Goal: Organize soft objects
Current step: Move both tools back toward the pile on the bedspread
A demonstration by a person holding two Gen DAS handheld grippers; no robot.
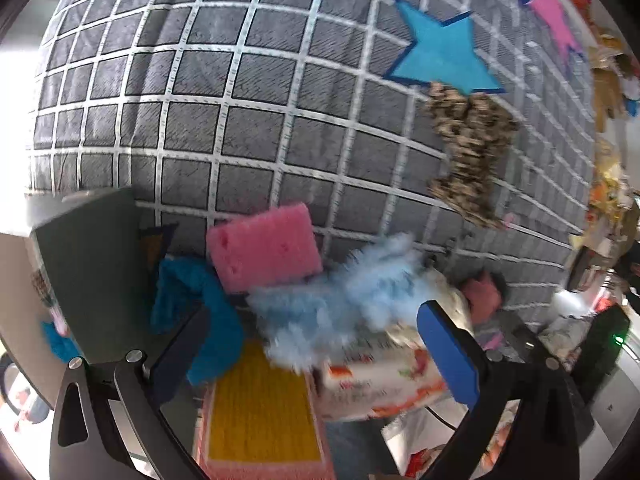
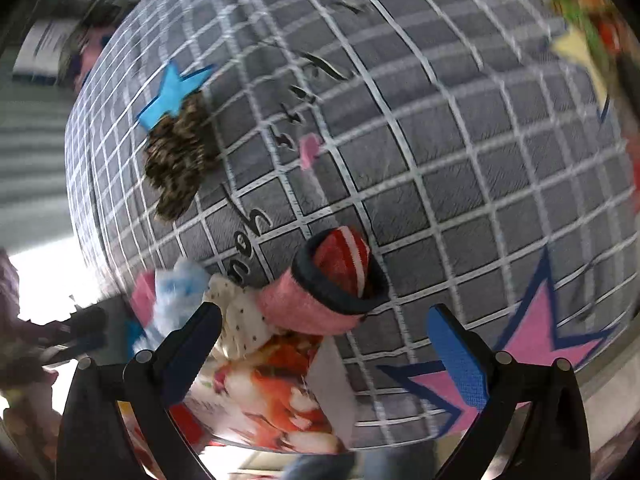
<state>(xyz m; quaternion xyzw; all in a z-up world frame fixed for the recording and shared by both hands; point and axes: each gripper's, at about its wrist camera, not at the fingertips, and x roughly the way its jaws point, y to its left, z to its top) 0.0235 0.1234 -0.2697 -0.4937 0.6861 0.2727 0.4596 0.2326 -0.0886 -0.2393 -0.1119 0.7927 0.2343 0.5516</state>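
Note:
On a grey checked bed cover (image 1: 248, 120) lies a pile of soft things: a pink sponge (image 1: 264, 246), a fluffy light-blue piece (image 1: 340, 300), a teal cloth (image 1: 200, 300), a yellow-and-pink mat (image 1: 260, 412) and a flowered packet (image 1: 380, 384). My left gripper (image 1: 312, 352) is open above the pile, empty. My right gripper (image 2: 324, 344) is open over the flowered packet (image 2: 272, 400) and just short of a pink cuff with a red striped sock (image 2: 332, 280) inside. A leopard-print fabric piece (image 1: 468, 152) lies apart; it also shows in the right wrist view (image 2: 176, 160).
A dark green box (image 1: 88, 272) stands at the left of the pile. Blue (image 1: 444, 52) and pink (image 2: 532, 344) star shapes lie flat on the cover. Mixed clutter (image 1: 608, 184) lines the bed's right edge.

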